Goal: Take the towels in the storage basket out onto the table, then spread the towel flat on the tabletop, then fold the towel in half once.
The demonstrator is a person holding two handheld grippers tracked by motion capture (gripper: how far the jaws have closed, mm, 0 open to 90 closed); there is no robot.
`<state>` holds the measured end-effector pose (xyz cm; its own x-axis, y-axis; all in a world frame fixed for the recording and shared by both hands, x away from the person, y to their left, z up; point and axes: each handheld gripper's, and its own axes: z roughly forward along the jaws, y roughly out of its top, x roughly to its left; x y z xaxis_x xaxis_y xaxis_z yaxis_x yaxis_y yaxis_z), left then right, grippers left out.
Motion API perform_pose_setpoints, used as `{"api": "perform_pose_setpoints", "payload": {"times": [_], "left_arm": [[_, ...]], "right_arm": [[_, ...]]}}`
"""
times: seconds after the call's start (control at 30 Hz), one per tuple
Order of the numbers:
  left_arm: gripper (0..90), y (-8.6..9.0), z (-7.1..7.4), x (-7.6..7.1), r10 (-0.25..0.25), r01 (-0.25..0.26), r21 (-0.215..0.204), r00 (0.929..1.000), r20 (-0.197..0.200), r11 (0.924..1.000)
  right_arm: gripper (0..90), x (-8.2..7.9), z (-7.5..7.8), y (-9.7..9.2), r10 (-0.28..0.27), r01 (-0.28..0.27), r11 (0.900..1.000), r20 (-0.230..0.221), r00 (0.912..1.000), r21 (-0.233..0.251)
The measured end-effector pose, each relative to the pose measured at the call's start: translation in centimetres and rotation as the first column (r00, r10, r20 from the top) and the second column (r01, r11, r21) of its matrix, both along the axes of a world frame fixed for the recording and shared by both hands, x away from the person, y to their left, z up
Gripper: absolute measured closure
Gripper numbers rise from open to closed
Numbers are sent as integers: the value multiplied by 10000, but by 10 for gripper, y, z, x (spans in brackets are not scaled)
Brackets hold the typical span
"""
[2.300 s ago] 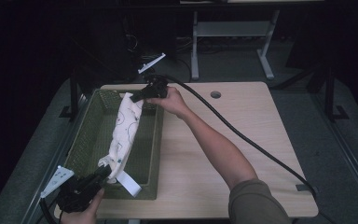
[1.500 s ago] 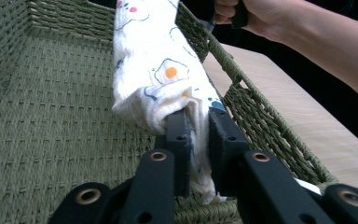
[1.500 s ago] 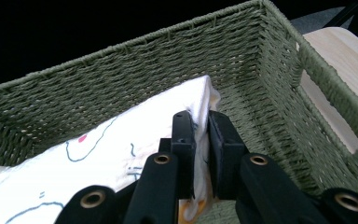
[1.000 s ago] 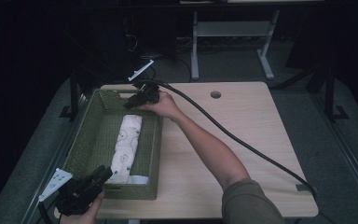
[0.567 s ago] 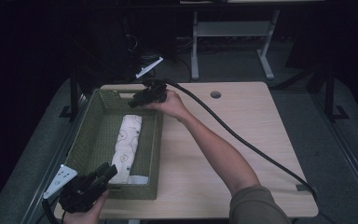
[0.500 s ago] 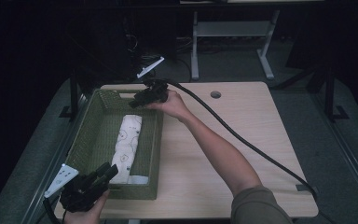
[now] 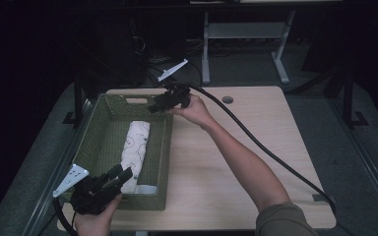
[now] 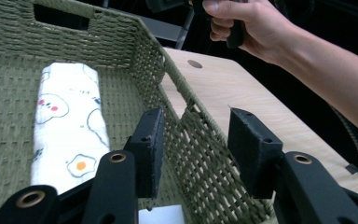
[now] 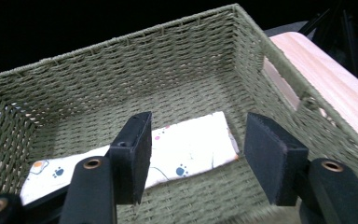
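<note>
Light wood table (image 7: 256,147) with round cable hole (image 7: 227,100) near far edge. Grey floor (image 7: 325,123) around it. Beyond, white metal desk frame (image 7: 246,34) in dim, near-black room; light falls on tabletop.

Wooden table (image 7: 256,147); green woven basket (image 7: 103,123) on it.

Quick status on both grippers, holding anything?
Left gripper: open, empty, its fingers just opening over the basket wall.
Right gripper: open, empty, just opening above the folded cloth.
</note>
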<state>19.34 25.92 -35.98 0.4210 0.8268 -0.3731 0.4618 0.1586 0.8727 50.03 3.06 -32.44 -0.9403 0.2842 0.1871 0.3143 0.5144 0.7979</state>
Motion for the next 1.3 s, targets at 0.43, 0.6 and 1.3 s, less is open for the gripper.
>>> {"api": "perform_pose_setpoints", "payload": {"times": [0.43,0.6,1.3], "left_arm": [[408,-9,4,15,-893,861,-650,9949,-467,9942],[367,-12,7,20,-1160,1104,-937,9917,-559,9895],[320,-39,19,40,-2128,2037,-1082,9737,-808,9730]], "right_arm": [[331,-6,3,-28,-238,235,9996,229,9995,144],[318,-11,1,-47,-447,448,9990,569,9974,4],[294,-34,-17,-114,-1400,1410,9900,872,9863,-53]]}}
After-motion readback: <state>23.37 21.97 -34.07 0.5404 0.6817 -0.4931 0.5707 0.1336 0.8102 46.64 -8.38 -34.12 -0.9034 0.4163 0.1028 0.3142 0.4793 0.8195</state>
